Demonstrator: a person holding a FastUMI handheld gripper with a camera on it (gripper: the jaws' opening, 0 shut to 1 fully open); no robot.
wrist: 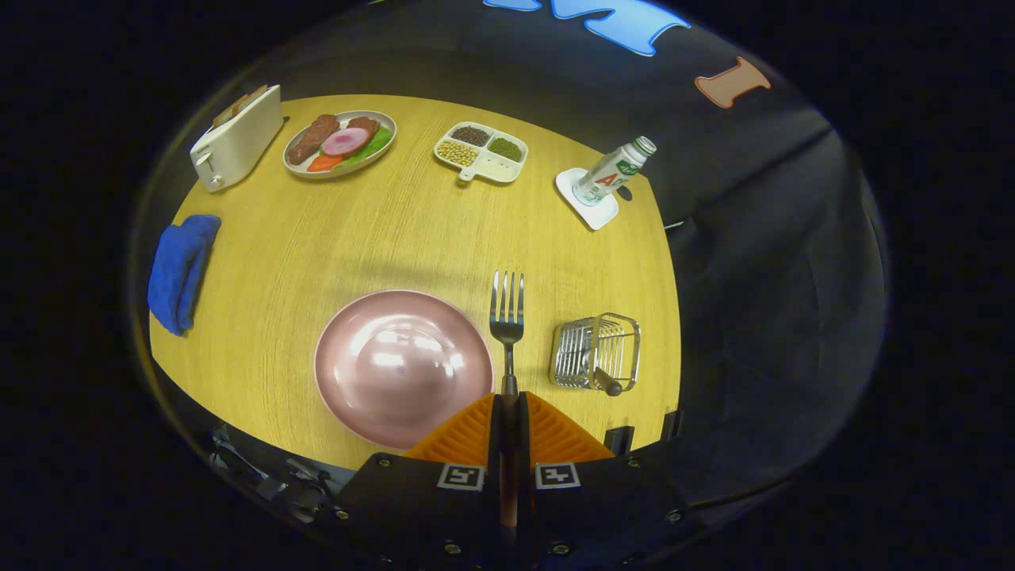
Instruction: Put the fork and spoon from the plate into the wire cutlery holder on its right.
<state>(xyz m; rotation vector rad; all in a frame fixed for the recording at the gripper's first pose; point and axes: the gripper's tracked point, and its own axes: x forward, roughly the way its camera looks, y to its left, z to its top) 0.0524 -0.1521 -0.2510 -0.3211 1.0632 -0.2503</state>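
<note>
Currently, we hold the steel fork [507, 317] by its handle, gripper [508, 404] fingers clamped, lower centre between pink round plate [402, 366] and wire cutlery holder [596, 352]. Next, we judge: carry right, lower handle-first into holder, which already contains a dark-handled utensil [604, 384].

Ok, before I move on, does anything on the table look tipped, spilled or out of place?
Nothing looks spilled or damaged. The gripper is shut on the fork, tines pointing away, held above the gap between the pink plate and the wire holder. A dark handle already sticks out of the holder. The bottle seems to lean, probably just lens distortion.
</note>
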